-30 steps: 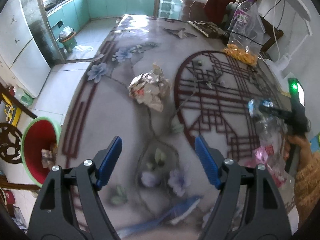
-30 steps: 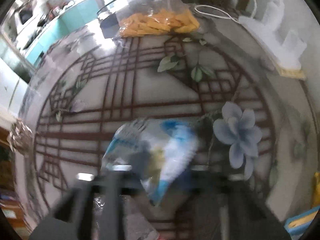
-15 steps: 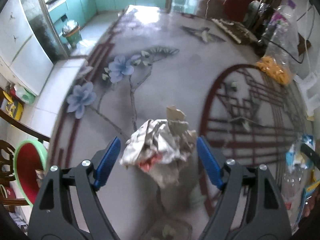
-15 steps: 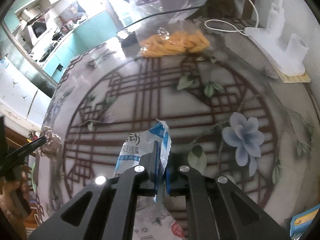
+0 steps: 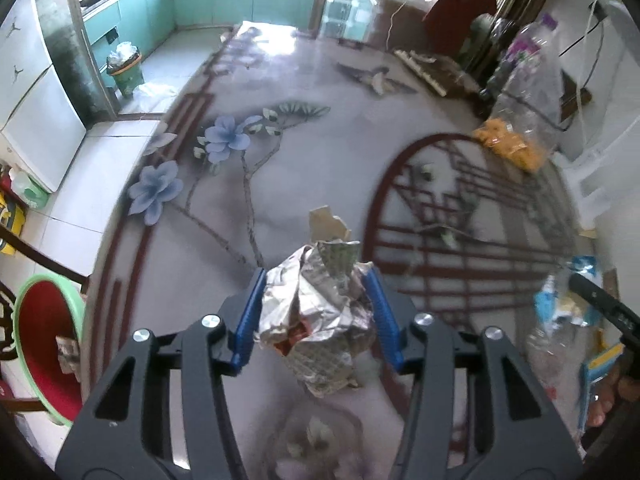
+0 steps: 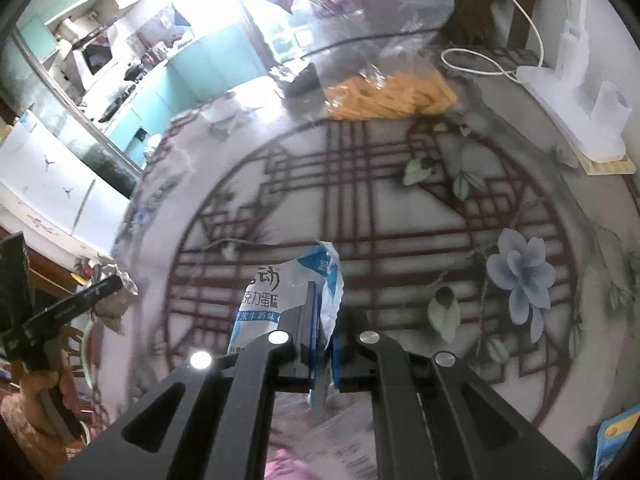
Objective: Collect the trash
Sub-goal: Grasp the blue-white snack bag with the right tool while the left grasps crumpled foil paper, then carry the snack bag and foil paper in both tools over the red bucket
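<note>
The left gripper (image 5: 316,316), jaws just closing, grasps the crumpled foil wrapper (image 5: 316,312); the right gripper (image 6: 322,332) is clenched on a blue-and-white snack packet (image 6: 280,296).

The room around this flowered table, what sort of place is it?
Probably a home dining area opening onto a kitchen: teal cabinets, a white fridge, and a bag of yellow snacks on the table.

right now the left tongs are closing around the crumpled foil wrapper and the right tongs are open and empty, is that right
Not quite. The left tongs have just been closing, with the crumpled foil wrapper between their blue pads. But the right tongs are not open and empty: the right wrist view shows them shut on a blue and white snack wrapper.
</note>
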A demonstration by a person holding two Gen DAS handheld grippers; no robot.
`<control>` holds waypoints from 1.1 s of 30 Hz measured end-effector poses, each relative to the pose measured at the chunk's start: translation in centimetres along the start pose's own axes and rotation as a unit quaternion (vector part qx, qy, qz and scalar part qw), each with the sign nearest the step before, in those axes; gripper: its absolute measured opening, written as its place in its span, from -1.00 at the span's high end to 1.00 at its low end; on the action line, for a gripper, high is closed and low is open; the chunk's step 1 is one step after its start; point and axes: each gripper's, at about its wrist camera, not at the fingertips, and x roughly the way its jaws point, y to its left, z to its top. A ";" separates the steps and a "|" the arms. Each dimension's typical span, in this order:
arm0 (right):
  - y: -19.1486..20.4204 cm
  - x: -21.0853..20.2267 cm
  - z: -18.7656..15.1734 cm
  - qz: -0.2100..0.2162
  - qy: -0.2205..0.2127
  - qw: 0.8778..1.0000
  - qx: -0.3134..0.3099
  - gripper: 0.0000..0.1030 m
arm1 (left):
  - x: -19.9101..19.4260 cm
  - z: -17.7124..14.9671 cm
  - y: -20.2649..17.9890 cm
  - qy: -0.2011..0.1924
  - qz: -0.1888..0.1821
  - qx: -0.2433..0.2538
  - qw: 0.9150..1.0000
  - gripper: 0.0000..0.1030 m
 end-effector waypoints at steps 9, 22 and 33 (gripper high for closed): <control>4.2 -4.2 -1.8 0.007 -0.034 0.999 -0.024 0.87 | -10.2 -3.2 -1.6 -0.073 0.012 0.025 0.997 0.03; 11.8 -8.0 -3.2 0.049 -0.067 0.992 -0.092 0.85 | -17.7 -5.7 0.8 -0.143 0.028 0.013 0.989 0.01; 17.7 -8.1 -3.9 0.086 -0.070 0.983 -0.149 0.85 | -20.4 -7.8 5.0 -0.163 0.062 -0.031 0.984 0.00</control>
